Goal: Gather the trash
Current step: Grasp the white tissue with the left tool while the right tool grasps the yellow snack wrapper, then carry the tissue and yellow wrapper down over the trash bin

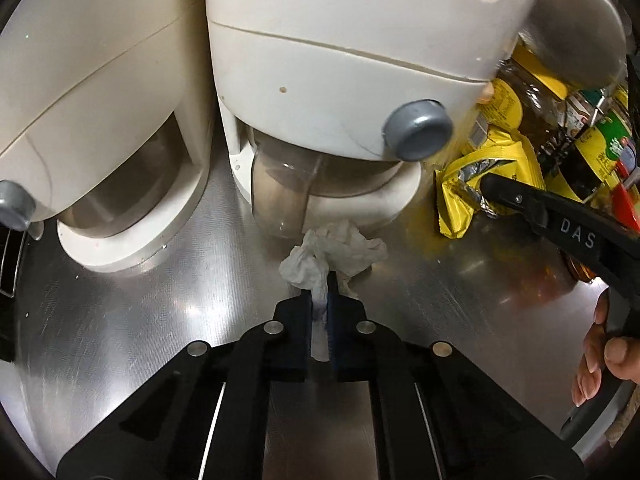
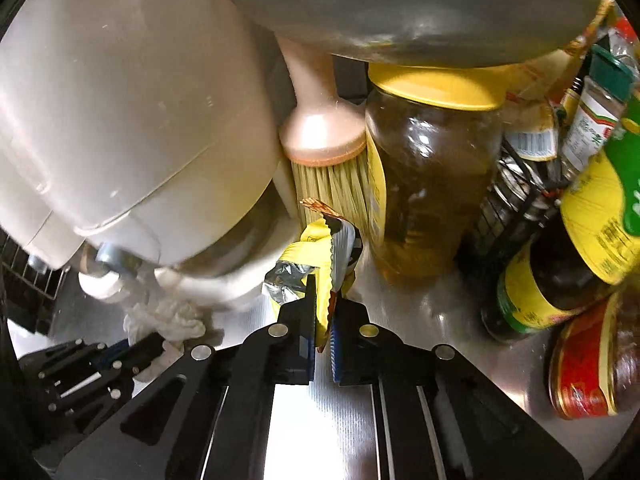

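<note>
Steel counter (image 1: 120, 340), trash pinched in both grippers.
Tissue (image 1: 332, 252) is clamped by left gripper (image 1: 320, 300), wrapper (image 2: 320, 264) by right gripper (image 2: 322, 312); the jar (image 2: 432, 184) at 1 o'clock could be knocked.

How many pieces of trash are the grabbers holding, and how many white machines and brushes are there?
Crumpled tissue, in the left gripper: 1
Yellow wrapper, in the right gripper: 1
White machines: 2
Brush: 1
Total: 5
</note>
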A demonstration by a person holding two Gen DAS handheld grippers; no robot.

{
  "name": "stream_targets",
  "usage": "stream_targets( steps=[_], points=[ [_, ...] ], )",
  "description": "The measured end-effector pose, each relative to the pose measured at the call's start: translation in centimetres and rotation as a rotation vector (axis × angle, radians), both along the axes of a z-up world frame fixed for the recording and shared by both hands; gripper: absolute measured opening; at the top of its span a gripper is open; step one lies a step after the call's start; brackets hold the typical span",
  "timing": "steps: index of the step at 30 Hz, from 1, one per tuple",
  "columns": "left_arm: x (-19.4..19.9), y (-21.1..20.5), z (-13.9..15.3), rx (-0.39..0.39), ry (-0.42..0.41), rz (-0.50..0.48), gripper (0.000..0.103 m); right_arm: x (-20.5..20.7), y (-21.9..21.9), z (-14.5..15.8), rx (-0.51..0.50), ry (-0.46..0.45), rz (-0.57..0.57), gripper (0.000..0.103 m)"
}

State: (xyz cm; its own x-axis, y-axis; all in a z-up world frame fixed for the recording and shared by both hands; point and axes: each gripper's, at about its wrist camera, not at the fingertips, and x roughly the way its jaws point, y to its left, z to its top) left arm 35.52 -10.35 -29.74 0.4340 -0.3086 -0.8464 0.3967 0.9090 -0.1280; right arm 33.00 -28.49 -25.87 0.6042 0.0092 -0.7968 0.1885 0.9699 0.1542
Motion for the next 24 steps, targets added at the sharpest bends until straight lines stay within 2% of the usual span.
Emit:
stream_targets(
  steps=[7,12,18,24],
  points=[
    [-2.9,0.7,1.4,0.009,-0.017,-0.001,0.004,-1.7,0.5,1.1,0.018,-0.009,0.013,0.006],
    [-5.5,1.8,2.4,0.014,-0.030,0.021,0.004,-4.7,1.2,2.7,0.024,-0.029,0.031,0.006],
    [-10.2,3.5,4.1,0.003,-0.051,0.038,0.004,-10.4,3.1,3.4,0.028,-0.045,0.066,0.006],
    [-16.5,5.1,5.6,-0.011,-0.065,0.049,0.004,-16.2,5.1,5.0,0.028,-0.059,0.103,0.007]
  ],
)
